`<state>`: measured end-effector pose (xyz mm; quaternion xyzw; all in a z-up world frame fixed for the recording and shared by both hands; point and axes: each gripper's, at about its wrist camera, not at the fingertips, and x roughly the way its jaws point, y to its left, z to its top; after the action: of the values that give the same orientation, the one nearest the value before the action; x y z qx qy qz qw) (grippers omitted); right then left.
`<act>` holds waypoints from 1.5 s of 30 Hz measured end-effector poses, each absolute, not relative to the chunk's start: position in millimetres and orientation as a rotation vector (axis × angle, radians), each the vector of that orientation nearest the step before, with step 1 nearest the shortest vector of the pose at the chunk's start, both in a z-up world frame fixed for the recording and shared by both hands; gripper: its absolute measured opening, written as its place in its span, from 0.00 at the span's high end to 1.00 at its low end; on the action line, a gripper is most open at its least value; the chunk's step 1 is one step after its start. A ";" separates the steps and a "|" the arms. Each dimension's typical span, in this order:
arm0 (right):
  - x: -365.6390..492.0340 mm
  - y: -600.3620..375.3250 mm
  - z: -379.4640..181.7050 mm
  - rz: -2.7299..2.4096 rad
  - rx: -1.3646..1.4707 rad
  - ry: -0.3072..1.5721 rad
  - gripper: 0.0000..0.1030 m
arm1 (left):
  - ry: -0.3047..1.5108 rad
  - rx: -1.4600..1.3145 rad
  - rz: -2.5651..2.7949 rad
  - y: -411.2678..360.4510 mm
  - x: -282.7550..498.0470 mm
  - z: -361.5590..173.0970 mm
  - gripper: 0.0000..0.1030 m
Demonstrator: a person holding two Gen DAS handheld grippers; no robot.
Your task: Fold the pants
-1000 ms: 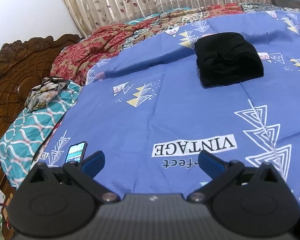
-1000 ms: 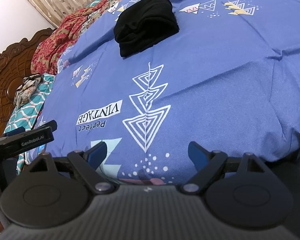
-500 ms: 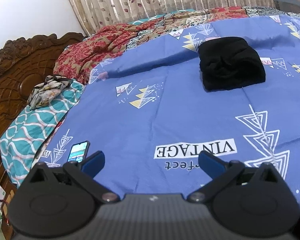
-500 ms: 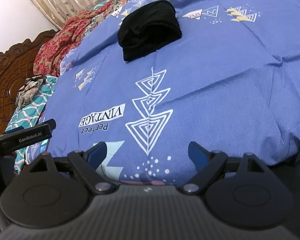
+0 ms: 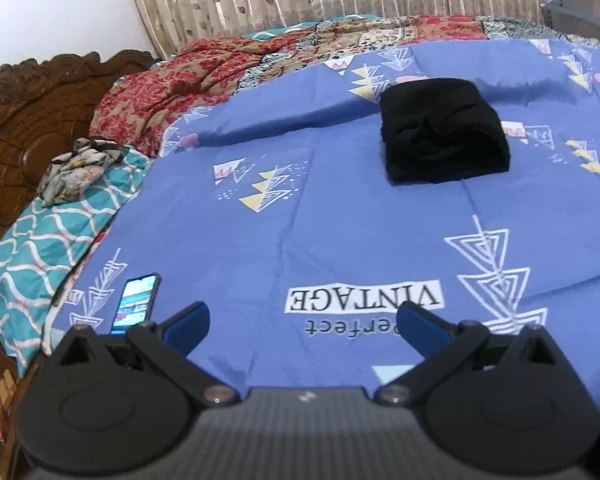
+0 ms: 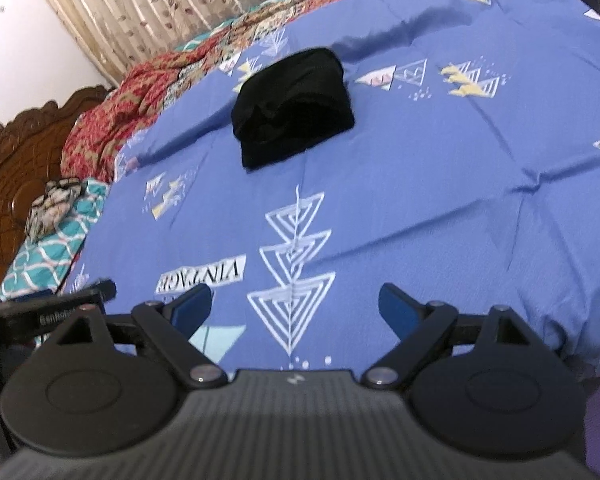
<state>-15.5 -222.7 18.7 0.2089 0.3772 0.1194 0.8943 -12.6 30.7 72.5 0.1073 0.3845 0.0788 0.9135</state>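
Note:
Black pants lie folded into a compact bundle on the blue patterned bedsheet, far from both grippers; they also show in the right wrist view. My left gripper is open and empty, held over the near part of the bed. My right gripper is open and empty, also over the near edge. The left gripper's body shows at the left of the right wrist view.
A phone lies on the sheet near the left gripper's left finger. A teal patterned cloth and a small crumpled cloth lie at the left by the carved wooden headboard. A red floral quilt and curtains are behind.
Both grippers have drawn back and tilted up slightly, so the folded pants appear lower in the views and more curtain shows. The pants have not moved.

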 end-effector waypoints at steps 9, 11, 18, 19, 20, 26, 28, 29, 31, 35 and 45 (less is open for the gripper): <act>-20.0 -224.9 41.4 0.248 0.433 0.758 0.06 | 0.823 0.136 0.089 23.5 -11.9 86.6 0.00; -21.8 -221.8 42.3 0.252 0.437 0.764 0.06 | 0.829 0.133 0.083 20.7 -12.1 85.5 0.00; -23.4 -208.9 41.6 0.262 0.393 0.783 0.06 | 0.886 0.123 0.056 13.9 -13.0 74.4 0.00; -23.2 -208.4 41.6 0.261 0.387 0.785 0.06 | 0.894 0.127 0.056 13.2 -12.6 73.2 0.00; -23.4 -208.1 42.0 0.260 0.381 0.784 0.06 | 0.900 0.129 0.052 12.5 -12.8 72.0 0.00; -24.7 -203.9 42.5 0.252 0.359 0.776 0.05 | 0.902 0.106 0.031 12.8 -14.5 72.5 0.00; -24.5 -202.6 42.3 0.251 0.355 0.782 0.05 | 0.906 0.100 0.024 12.6 -14.6 71.8 0.00; -24.4 -202.3 42.1 0.249 0.352 0.783 0.05 | 0.910 0.097 0.021 12.5 -14.5 71.3 0.00; -25.3 -201.3 42.6 0.243 0.349 0.780 0.05 | 0.918 0.091 0.016 12.8 -14.3 69.6 0.00; -26.2 -200.2 43.8 0.233 0.342 0.768 0.05 | 0.938 0.071 0.007 13.8 -14.8 66.4 0.00; -25.3 -199.9 44.2 0.215 0.344 0.763 0.05 | 0.963 0.058 0.000 13.7 -14.5 60.5 0.00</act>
<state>-25.3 -199.9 44.2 0.1669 0.3697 0.1041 0.9081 -14.5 13.7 60.5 0.0281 0.4632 0.0001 0.8858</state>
